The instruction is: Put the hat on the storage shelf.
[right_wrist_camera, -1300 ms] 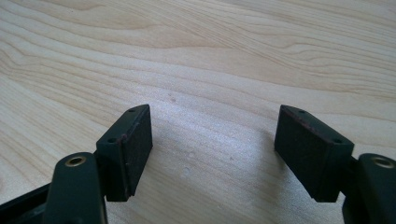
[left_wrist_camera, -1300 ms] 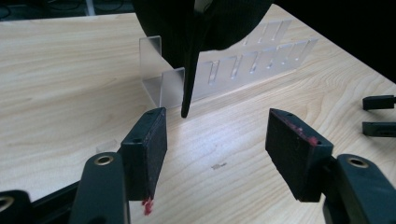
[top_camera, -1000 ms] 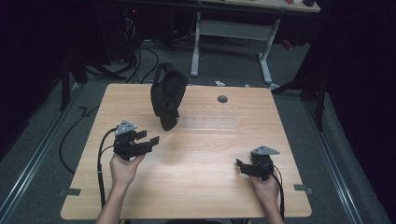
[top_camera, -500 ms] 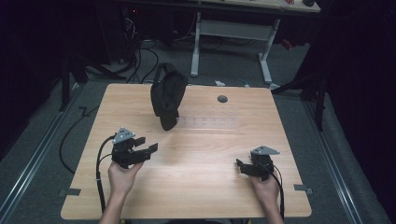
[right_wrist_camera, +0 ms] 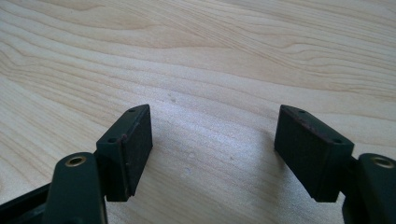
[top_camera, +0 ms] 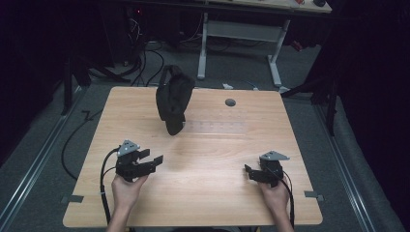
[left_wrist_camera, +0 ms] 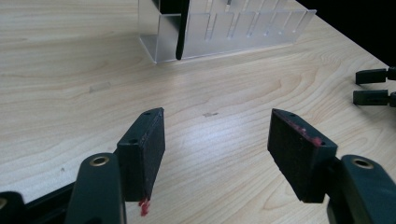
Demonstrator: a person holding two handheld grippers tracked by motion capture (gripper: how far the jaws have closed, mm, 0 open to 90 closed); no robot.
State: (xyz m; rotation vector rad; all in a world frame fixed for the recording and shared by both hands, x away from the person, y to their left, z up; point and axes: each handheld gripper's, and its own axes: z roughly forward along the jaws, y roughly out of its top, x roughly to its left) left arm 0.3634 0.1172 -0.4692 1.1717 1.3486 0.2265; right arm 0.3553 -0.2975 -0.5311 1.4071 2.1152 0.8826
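A black fabric item (top_camera: 173,98), shaped like a bag or cap, stands at the left end of a clear acrylic slotted rack (top_camera: 218,127) at the middle back of the wooden table (top_camera: 212,203). In the left gripper view the rack (left_wrist_camera: 233,25) lies ahead with a black strap (left_wrist_camera: 181,32) hanging over its front. My left gripper (top_camera: 153,163) is open near the front left and points toward the table's middle. Its jaws (left_wrist_camera: 217,140) hold nothing. My right gripper (top_camera: 248,173) is open at the front right, and nothing lies between its pads (right_wrist_camera: 212,135) but bare wood.
A round grommet hole (top_camera: 230,102) sits in the tabletop at the back right. The right gripper's jaw tips (left_wrist_camera: 373,86) show at the right edge of the left gripper view. Cables and a white desk frame (top_camera: 241,34) stand on the dark floor beyond the table.
My left gripper has drawn back toward the near edge of the table, away from the black item. The right gripper has stayed where it was.
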